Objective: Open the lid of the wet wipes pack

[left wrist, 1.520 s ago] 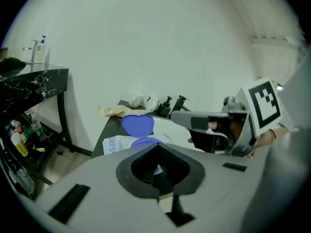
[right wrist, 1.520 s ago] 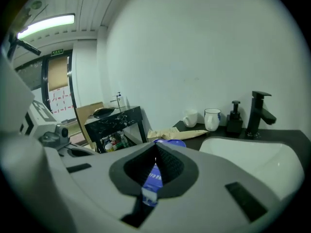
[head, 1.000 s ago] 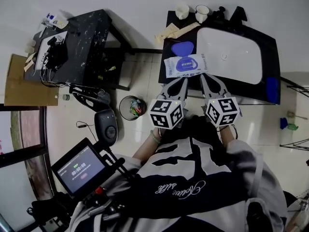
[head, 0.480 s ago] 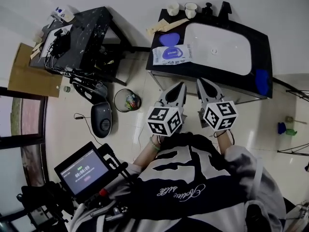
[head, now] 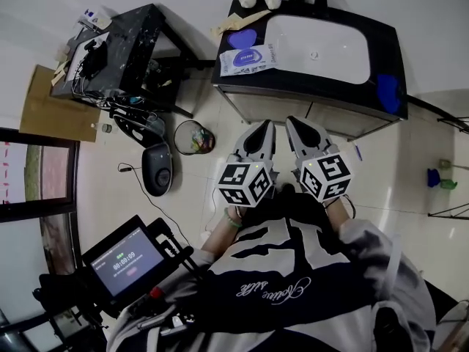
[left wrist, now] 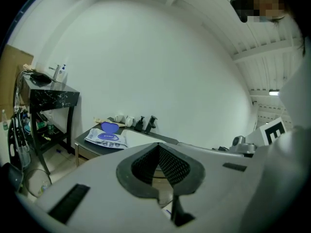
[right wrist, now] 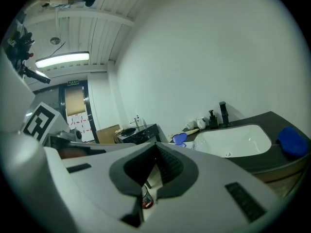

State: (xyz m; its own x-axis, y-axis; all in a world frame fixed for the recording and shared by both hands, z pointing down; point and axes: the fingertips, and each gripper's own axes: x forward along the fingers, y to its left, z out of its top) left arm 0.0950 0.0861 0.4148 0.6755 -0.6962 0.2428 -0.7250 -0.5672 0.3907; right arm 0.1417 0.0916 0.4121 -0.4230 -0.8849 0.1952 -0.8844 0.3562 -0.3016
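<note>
You hold the left hand-held gripper (head: 262, 129) and the right hand-held gripper (head: 294, 125) near your body, jaws together on nothing, well apart from the wet wipes pack (head: 248, 59) on the surface (head: 382, 50) beside the sink (head: 316, 46), likely since its blue lid (head: 242, 38) looks already flipped up.

Wet wipes pack (head: 248, 57): white with blue print; its lid (head: 241, 38) violet-blue. Bench (head: 385, 50) black, basin (head: 316, 48) white. Blue cloth (head: 387, 92) at the bench's 4 o'clock. Left gripper (head: 264, 125) and right gripper (head: 292, 122): pale grey shells, dark grey cross-hatched fingers (left wrist: 172, 165), cubes with black-and-white square markers. Floor (head: 396, 167) cream tile.
</note>
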